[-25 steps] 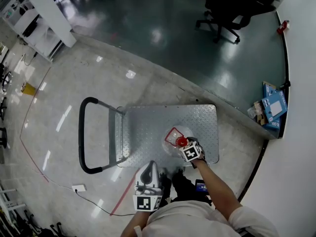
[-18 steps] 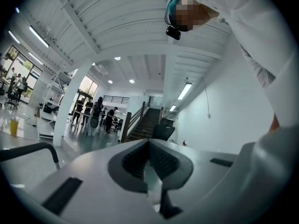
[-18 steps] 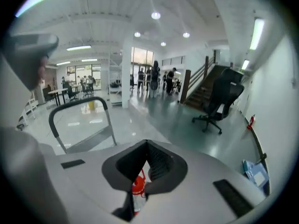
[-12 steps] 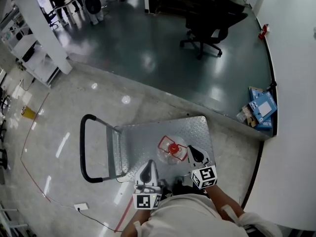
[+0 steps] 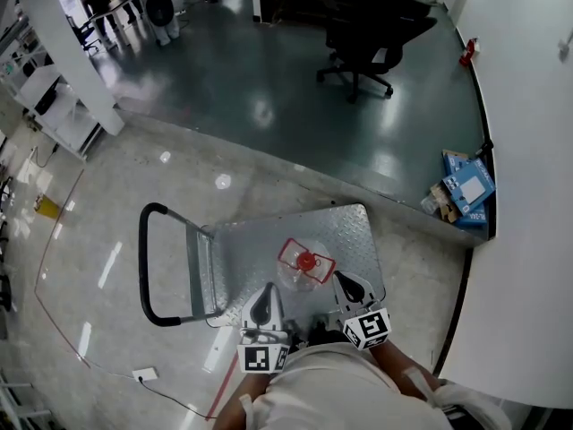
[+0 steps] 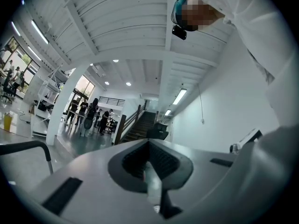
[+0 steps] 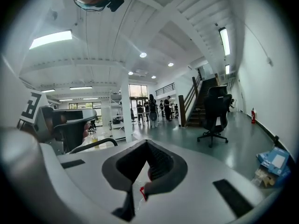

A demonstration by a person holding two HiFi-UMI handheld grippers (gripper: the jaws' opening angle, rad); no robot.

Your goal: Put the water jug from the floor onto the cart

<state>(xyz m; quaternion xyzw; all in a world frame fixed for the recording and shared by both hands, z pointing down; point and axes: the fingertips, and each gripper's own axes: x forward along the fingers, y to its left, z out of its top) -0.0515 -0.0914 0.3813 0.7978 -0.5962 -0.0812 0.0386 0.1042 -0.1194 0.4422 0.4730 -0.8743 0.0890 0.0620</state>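
Water jug of clear plastic with red cap and red handle (image 5: 304, 263) stands upright on grey diamond-plate metal cart (image 5: 246, 249), lower centre of head view, toward deck's lower edge. Left gripper (image 5: 266, 296) just below-left of jug, jaws together, nothing between. Right gripper (image 5: 343, 281) just beside jug's right side, jaws together, empty. Cart's black tube handle (image 5: 143, 267) at left. Black office chair (image 5: 363, 30) top centre.

Clear, red-capped water jug (image 5: 304, 268) upright on the grey steel cart (image 5: 251, 245), near its edge
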